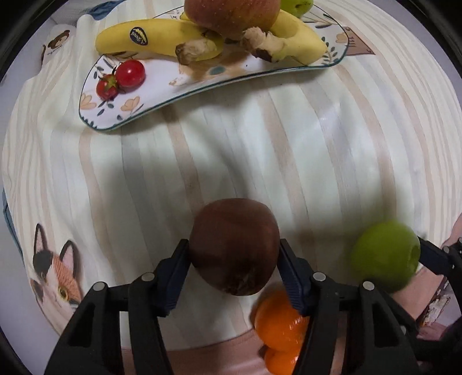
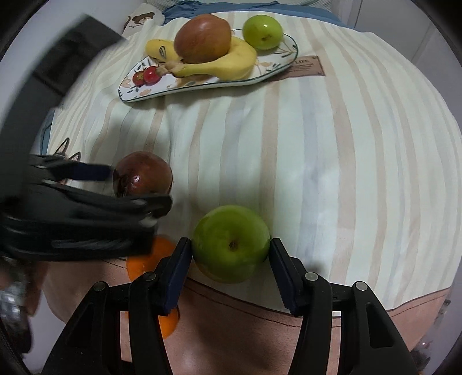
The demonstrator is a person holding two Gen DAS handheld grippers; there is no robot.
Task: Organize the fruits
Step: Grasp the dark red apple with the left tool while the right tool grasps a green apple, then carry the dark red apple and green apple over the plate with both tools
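My left gripper (image 1: 234,255) is shut on a dark red apple (image 1: 234,253) and holds it above the striped cloth; it also shows in the right wrist view (image 2: 143,176). My right gripper (image 2: 231,249) is shut on a green apple (image 2: 231,242), seen blurred in the left wrist view (image 1: 385,255). Two oranges (image 1: 278,320) lie below the grippers at the near edge. A flowered plate (image 1: 179,86) at the far side holds two bananas (image 1: 156,40), a red apple (image 1: 231,14), a green apple (image 2: 262,31) and two cherry tomatoes (image 1: 130,73).
The striped cloth (image 1: 260,150) covers the table, with a cat print (image 1: 55,271) at the near left. A brown label (image 2: 307,66) lies right of the plate. A bear-print cloth (image 2: 140,18) sits beyond the plate.
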